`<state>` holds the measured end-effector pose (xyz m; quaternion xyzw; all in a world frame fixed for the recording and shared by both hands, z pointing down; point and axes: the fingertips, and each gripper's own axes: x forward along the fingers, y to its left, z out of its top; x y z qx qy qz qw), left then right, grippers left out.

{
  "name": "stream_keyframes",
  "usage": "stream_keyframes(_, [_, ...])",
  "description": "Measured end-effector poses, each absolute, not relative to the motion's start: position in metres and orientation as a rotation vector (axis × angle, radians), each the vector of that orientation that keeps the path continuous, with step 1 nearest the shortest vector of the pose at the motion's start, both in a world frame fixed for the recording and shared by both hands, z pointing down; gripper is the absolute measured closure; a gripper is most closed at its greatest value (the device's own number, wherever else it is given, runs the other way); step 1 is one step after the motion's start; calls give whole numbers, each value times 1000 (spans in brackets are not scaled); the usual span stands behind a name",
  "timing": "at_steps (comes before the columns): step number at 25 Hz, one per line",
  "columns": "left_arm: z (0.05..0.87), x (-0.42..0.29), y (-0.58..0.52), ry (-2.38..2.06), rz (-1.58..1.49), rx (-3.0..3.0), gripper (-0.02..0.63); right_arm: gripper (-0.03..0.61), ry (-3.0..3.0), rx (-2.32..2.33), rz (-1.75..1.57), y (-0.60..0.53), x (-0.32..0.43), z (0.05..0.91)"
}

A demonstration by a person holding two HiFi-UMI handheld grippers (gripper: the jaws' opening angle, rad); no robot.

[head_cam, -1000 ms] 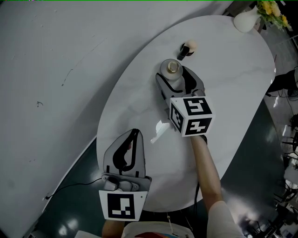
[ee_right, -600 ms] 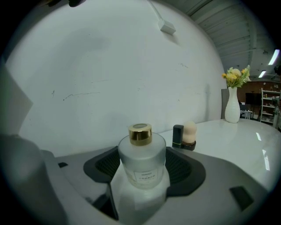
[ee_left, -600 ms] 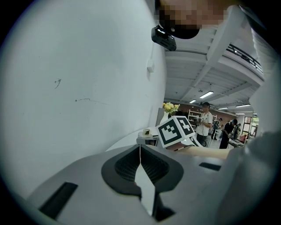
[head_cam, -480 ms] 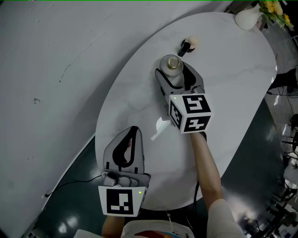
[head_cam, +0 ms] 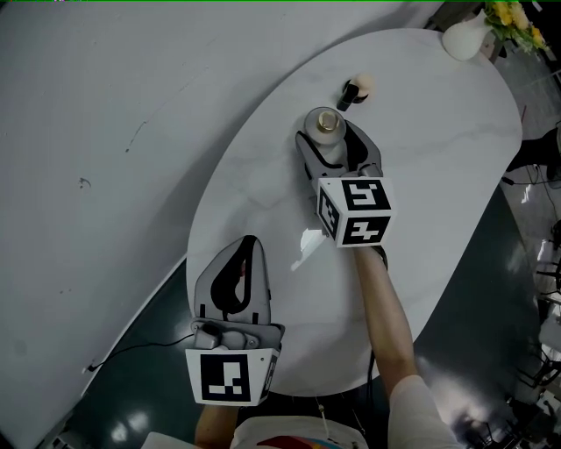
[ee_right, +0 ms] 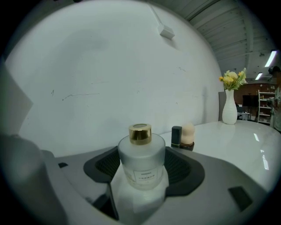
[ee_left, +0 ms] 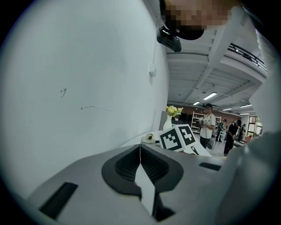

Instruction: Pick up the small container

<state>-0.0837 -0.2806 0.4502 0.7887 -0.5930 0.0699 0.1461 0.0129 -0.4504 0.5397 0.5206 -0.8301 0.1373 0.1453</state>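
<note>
White oval tabletop (head_cam: 438, 158) with faint veins, in a large hall, pale wall at the left of the frame. Compared with one second ago, almost nothing different: frosted bottle (ee_right: 141, 163) on the same spot, near the top centre of the head view, just below the black tube (ee_right: 176, 136) and the beige makeup sponge (ee_right: 188, 133). Right gripper (head_cam: 336, 142) in the same place around it. Only a small drift of the whole frame, probably from the head.

Meaning for the task, as a judgement: reach finished, grasp set, lift not yet begun, with the bottle bottom flat on the tabletop. In the right gripper view, ribbed pads (ee_right: 106, 166) against both sides of the bottle, no gap to see, so jaws clenched on it; firmness impossible to judge. Left gripper (head_cam: 250, 245) at the lower left, jaws pressed together on nothing, idle.

About containers: bottle closed with a gold cap (ee_right: 140, 134), glass too cloudy to show any content. White vase (head_cam: 462, 37) at the upper right edge, yellow flowers (head_cam: 511, 17) inside.
</note>
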Motion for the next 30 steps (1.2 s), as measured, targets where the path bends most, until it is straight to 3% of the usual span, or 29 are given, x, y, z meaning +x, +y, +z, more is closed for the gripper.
stream_keyframes(7, [414, -85, -283, -1783, 96, 2351, 595, 255, -2406, 1510, 369, -447, 14, 506])
stream_keyframes(16, [364, -83, -266, -1848, 118, 2371, 595, 255, -2468, 1641, 204, -423, 35, 390])
stream_keyframes(30, [235, -52, -188, -1891, -27, 2534, 595, 255, -2543, 1820, 14, -277, 84, 201])
